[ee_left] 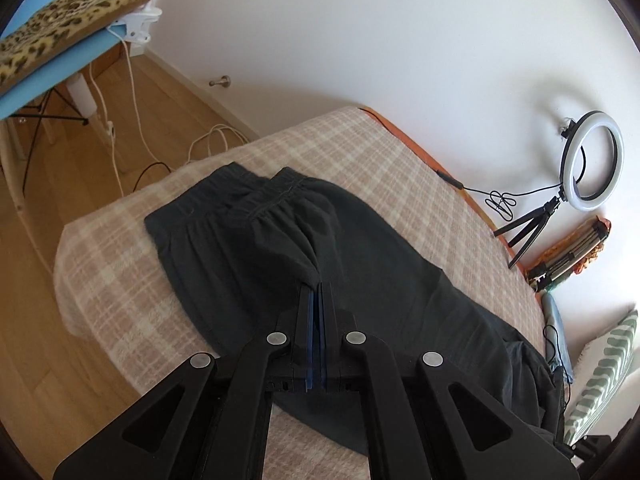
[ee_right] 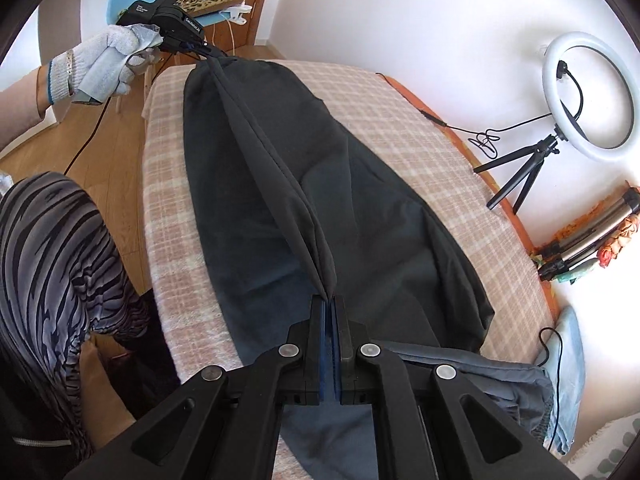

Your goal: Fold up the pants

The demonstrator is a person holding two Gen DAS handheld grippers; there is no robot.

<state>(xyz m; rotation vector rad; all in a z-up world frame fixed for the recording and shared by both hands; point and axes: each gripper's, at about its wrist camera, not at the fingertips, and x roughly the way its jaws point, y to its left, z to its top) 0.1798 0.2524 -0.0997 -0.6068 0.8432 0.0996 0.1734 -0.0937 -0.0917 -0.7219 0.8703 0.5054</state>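
— What were those black cloth pants (ee_right: 280,168) like?

— Matt, soft woven fabric, creased where my black matt plastic left gripper (ee_left: 319,286) pinched them. My right gripper (ee_right: 329,300) was the same plastic, with dull round metal rivets and blue, faintly glossy pads.

— And underneath?

— A fuzzy, rough-napped beige-and-white checked blanket (ee_left: 380,152). The floor of pale wooden boards (ee_left: 132,92) looked smooth, with a low sheen.

— Your hand?

— My left hand (ee_right: 108,64) wore a coarse white knitted cotton glove.

— The round white ring light (ee_right: 588,92)?

— Smooth plastic, on a matt black tripod.
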